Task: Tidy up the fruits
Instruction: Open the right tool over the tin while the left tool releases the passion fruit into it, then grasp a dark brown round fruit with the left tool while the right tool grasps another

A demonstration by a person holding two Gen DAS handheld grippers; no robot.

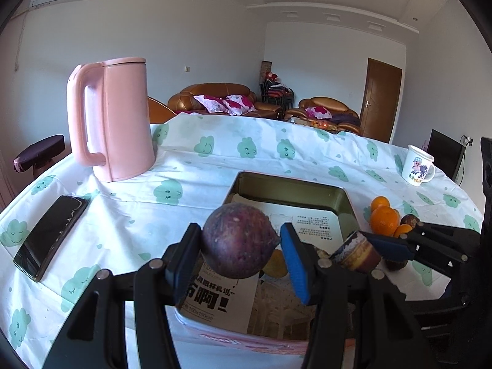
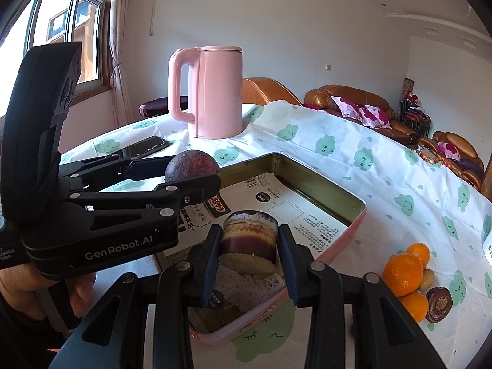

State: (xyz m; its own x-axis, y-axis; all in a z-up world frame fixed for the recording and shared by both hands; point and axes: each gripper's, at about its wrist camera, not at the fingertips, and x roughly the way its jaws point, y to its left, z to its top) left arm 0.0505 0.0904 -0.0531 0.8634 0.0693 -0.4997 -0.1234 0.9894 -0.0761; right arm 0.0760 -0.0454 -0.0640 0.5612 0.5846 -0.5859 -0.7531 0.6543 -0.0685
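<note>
Both grippers hang over the open tin [image 2: 353, 224] at centre frame, seemingly ready to drop their loads. The left gripper [image 1: 241, 246] clamps a purple passion fruit [image 1: 238, 240]; the right gripper [image 2: 249, 249] pinches a banded cylindrical piece [image 2: 249, 240]. Oranges [image 2: 402, 273] wait lower right on the cloth.

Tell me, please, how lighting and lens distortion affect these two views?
Left wrist view: fisheye bends the table edge, corners vignette black, glare streaks the phone. Right wrist view: the window blows out white; the purple fruit and oranges stay sharp.
</note>
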